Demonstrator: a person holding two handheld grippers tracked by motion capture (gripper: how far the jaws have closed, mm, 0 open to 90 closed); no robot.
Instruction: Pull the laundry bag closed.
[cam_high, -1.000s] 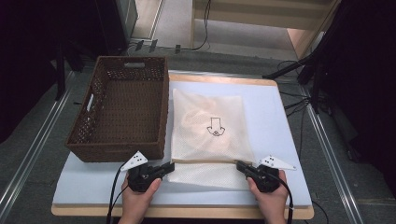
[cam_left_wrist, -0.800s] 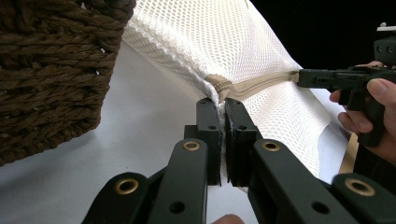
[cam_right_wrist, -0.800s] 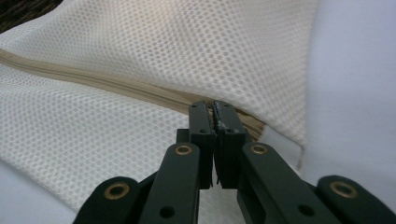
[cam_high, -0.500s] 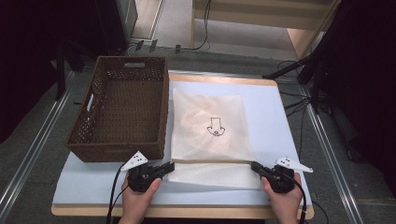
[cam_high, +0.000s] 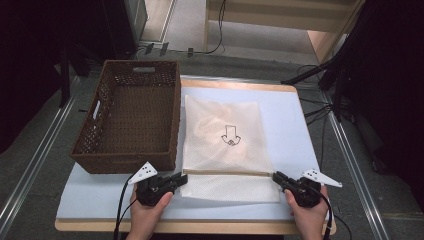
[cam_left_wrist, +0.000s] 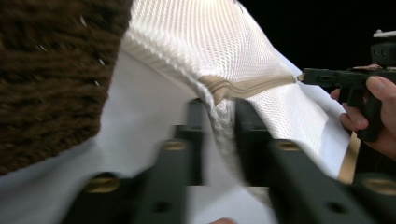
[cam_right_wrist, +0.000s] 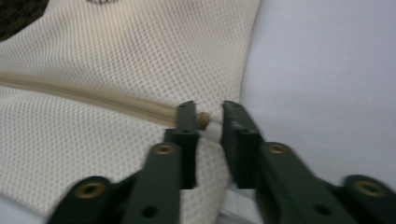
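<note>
Grippers, two of them, sit at the near edge of the table: the left gripper (cam_high: 176, 180) at the near-left corner of a white mesh bag (cam_high: 227, 135), the right gripper (cam_high: 278, 178) at the bag's near-right corner. Both have just been opening. In the left gripper view the jaws stand a little apart with a bunched fold of mesh between them, though blur makes it hard to tell whether the pads still press on it; they seem to have let go. In the right gripper view the jaws are likewise parted, the end of the tan zip (cam_right_wrist: 140, 108) lying in the gap without being pinched. The one bag lies flat on a pale blue mat (cam_high: 295, 120), its zip running across near the front edge and a black arrow (cam_high: 230, 136) printed at its middle. The mat covers a wooden table (cam_high: 235, 84). One brown wicker basket (cam_high: 131, 118) stands just left of the bag, touching or nearly touching its edge. Beyond the table lie a grey floor, metal rails either side, dark curtains and loose cables.
</note>
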